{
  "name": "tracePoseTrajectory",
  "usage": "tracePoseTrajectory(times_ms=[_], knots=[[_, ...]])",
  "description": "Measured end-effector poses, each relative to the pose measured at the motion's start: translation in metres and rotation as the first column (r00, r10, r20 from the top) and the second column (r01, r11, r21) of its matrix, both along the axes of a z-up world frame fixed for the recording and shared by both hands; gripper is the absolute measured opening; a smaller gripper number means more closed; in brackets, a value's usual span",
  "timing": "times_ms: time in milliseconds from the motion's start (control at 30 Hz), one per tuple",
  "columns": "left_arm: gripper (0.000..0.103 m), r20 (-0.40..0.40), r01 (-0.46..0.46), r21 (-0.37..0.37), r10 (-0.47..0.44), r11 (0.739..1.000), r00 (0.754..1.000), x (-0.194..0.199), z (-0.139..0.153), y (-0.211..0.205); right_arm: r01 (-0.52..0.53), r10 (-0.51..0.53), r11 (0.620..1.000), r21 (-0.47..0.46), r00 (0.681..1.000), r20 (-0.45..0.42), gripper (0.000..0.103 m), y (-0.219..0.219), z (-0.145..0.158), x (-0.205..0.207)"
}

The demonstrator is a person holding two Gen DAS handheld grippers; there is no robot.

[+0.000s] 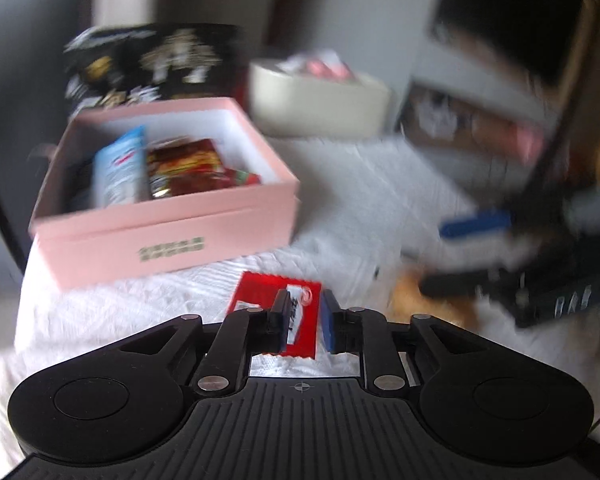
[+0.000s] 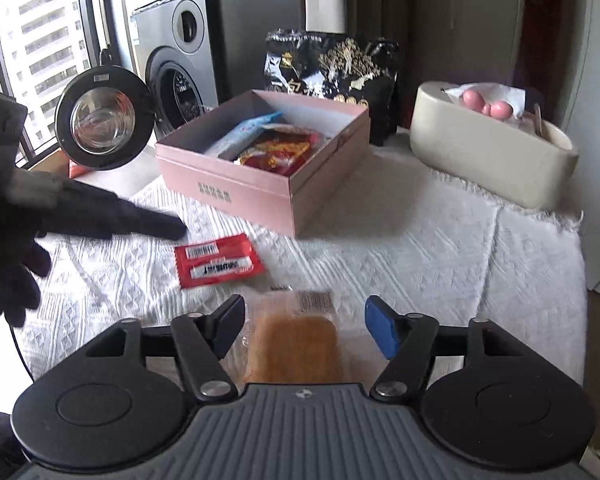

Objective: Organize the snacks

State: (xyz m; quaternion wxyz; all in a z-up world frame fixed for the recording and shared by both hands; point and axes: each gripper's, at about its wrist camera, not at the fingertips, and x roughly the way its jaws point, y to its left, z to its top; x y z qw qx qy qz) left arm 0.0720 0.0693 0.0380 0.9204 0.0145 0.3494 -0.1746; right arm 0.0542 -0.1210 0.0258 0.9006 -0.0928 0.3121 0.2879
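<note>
On the white tabletop (image 2: 440, 248), snacks wait beside a pink box (image 2: 260, 184).
Left gripper (image 1: 305, 320) jaws sit nearly together around a red packet (image 1: 260, 300). Right gripper (image 2: 305, 322) jaws are spread around a wrapped cake (image 2: 294, 344).

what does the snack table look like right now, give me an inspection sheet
surface: white cloth, textured
job's things: pink box open, packets inside; red packet and clear-wrapped cake loose on the cloth
clutter: black snack bag, cream tissue holder behind the box
grippers: left gripper narrow gap at the red packet, no grip seen; right gripper open astride the cake
cables: thin dark cable, left edge
surroundings: washing machine, window
</note>
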Motion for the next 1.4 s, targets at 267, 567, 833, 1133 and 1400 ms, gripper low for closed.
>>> tracePoseTrajectory(times_ms=[267, 567, 833, 1133, 1400], knots=[[0.039, -0.118, 0.104, 0.044, -0.098, 0.994, 0.988, 0.027, -0.013, -0.013, 0.000, 0.003, 0.999, 0.032, 0.996, -0.093, 0.068, -0.003, -0.020, 0.016], [0.041, -0.093, 0.093, 0.054, -0.088, 0.994, 0.992, 0.037, -0.004, -0.003, 0.016, 0.009, 0.992, 0.129, 0.982, -0.189, 0.072, -0.022, -0.037, 0.027], [0.042, -0.107, 0.090, 0.178, -0.071, 0.980, 0.992, 0.042, -0.015, -0.014, 0.021, 0.013, 0.985, 0.172, 0.980, -0.198, 0.075, -0.027, -0.042, 0.028], [0.056, -0.166, 0.065, 0.116, -0.045, 0.991, 0.985, 0.061, -0.018, -0.001, 0.014, 0.015, 0.985, 0.170, 0.986, -0.167, 0.075, -0.028, -0.044, 0.019], [0.063, -0.151, 0.143, 0.171, -0.117, 0.975, 0.982, 0.054, -0.020, -0.023, -0.002, 0.023, 0.986, 0.165, 0.992, -0.126, 0.077, -0.027, -0.049, 0.013]])
